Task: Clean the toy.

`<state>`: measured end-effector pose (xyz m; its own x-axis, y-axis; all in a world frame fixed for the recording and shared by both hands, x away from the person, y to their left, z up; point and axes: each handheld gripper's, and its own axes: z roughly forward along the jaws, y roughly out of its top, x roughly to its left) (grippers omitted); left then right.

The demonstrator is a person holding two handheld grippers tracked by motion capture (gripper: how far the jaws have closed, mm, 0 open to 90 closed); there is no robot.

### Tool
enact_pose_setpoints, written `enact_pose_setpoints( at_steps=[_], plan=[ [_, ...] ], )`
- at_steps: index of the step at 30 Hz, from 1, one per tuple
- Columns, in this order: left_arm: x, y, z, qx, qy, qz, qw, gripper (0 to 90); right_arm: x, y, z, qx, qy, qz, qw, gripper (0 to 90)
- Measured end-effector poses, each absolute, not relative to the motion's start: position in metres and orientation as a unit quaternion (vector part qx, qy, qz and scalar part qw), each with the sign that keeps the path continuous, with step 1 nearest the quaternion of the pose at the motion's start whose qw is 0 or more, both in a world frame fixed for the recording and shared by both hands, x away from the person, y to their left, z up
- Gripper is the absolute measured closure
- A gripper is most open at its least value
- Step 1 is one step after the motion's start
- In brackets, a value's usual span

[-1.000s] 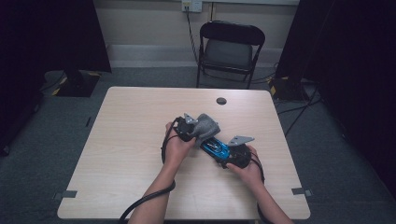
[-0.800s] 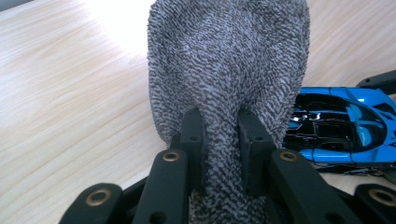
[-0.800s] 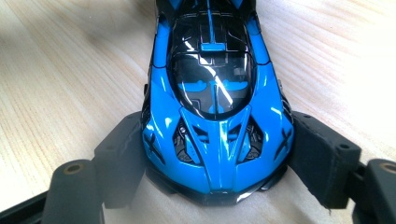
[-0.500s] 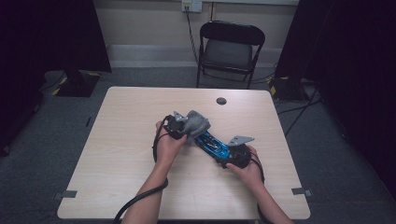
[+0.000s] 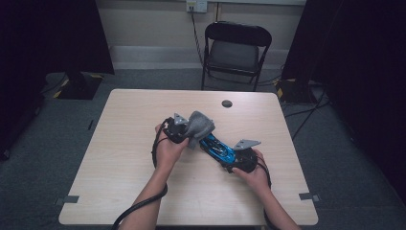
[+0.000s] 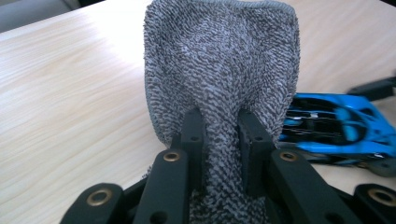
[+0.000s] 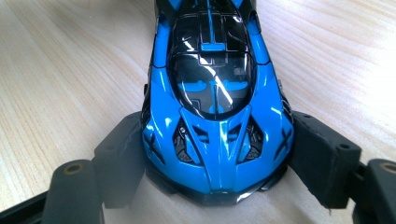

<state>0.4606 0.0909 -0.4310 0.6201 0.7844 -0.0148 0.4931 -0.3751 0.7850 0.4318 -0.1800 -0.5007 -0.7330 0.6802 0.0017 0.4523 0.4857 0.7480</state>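
Wooden table [image 5: 119, 158], grey cloth [image 6: 219, 70], blue toy car [image 7: 217, 107], no readable writing

High view dim and soft, low detail; room edges fall to near black, table [image 5: 143, 143] lit evenly from overhead, weak shadows under the hands. Left gripper view bright, grey cloth [image 6: 219, 70] sharp, blue toy car [image 6: 336, 128] behind it slightly soft. Right gripper view bright, white glare streaks on the car's dark canopy, near jaws blurred, wood grain washed out toward top corners
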Motion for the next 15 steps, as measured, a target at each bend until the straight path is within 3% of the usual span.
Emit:
enact_pose_setpoints(
  at_steps=[15],
  plan=[
    [0.436,0.031,-0.44,0.83,0.332,0.137,0.426,75.5,0.432,-0.18,-0.501,0.334,0.849,0.382,0.149,24.7]
  ],
)
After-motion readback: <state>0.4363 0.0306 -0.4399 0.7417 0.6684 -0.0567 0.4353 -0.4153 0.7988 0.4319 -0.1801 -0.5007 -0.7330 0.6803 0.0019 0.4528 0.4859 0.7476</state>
